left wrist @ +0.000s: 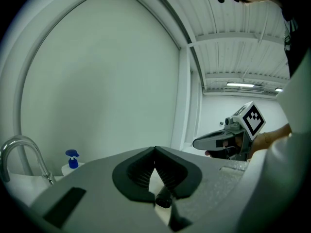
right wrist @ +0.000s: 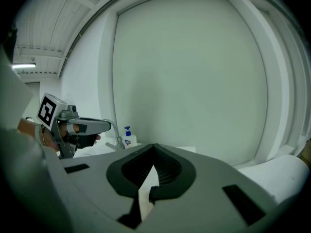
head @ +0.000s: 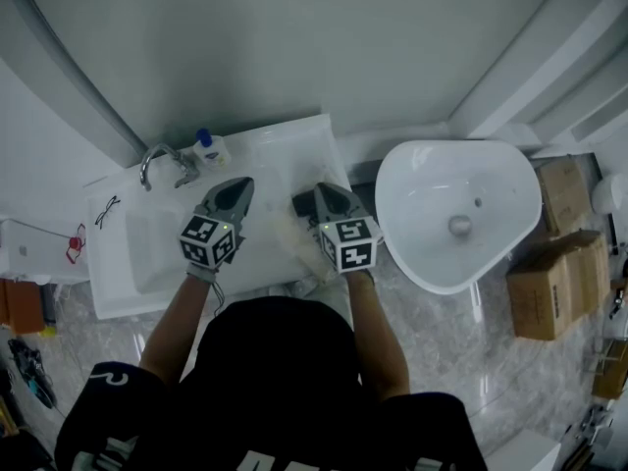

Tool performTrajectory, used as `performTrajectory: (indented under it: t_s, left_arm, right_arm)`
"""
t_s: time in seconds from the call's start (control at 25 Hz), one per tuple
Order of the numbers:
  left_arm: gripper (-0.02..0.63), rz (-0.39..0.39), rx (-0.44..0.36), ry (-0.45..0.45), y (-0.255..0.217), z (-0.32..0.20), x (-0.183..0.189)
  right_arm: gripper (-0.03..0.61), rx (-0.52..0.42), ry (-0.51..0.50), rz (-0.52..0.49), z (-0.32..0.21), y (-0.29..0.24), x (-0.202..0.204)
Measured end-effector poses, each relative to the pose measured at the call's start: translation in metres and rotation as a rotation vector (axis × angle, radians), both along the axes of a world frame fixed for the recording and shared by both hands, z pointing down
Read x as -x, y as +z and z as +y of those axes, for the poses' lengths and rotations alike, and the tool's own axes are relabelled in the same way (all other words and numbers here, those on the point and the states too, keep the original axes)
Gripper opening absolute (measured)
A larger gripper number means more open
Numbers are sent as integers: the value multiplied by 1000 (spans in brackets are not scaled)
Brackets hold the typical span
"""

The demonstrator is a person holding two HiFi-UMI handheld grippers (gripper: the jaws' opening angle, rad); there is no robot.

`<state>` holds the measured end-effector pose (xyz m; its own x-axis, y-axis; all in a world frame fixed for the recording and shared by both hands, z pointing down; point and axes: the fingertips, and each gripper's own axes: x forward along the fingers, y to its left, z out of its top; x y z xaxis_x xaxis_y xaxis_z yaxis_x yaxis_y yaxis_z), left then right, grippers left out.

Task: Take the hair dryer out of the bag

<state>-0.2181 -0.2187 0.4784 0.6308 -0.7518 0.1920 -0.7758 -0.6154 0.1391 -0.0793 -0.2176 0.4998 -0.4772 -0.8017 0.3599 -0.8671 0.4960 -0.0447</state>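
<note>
The person stands at a white table (head: 287,147) with a sink (head: 147,253) sunk into its left part, and holds both grippers low over it, side by side and pointing at the far wall. The left gripper (head: 238,186) has its jaws pressed together with nothing between them; its own view shows the tips meeting (left wrist: 155,150). The right gripper (head: 321,190) is likewise closed on nothing (right wrist: 154,147).

A pale, crinkled clear bag (head: 292,243) lies on the table between and beneath the two grippers, nearer the right one. Just left of the right gripper's tips sits a dark shape (head: 303,203), touching or nearly touching the jaws; it may be the hair dryer, but I cannot tell for sure.

At the far left of the table stand a chrome faucet (head: 159,159) and, just to its right, a soap bottle (head: 209,149) with a blue pump. Right of the table is a white basin (head: 412,165), and cardboard boxes (head: 551,281) sit on the floor at the far right.
</note>
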Motion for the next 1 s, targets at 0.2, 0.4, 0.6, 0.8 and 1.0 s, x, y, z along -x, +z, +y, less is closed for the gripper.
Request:
performTrajectory:
  t_s: [0.2,0.4,0.6,0.8,1.0]
  left_arm:
    - [0,-3,1,-1,1,0,0]
    - [0,-5,3,-1,2,0,-1]
    - [0,-6,4,-3,2,0,-1]
    - [-1,-8,4,-1,3,-2,-1]
    - [0,-9,5,1,3,0,-4]
  right_arm:
    - [-5,2,4,10,-1,3,-3]
    - [-5,8,8,7,-1,5,-5]
    - [-5,0,9,6,-3,5,-7]
    - [-5,7,13,11,-5,9,-8]
    - [-3,19,15,13,-2,10,-11]
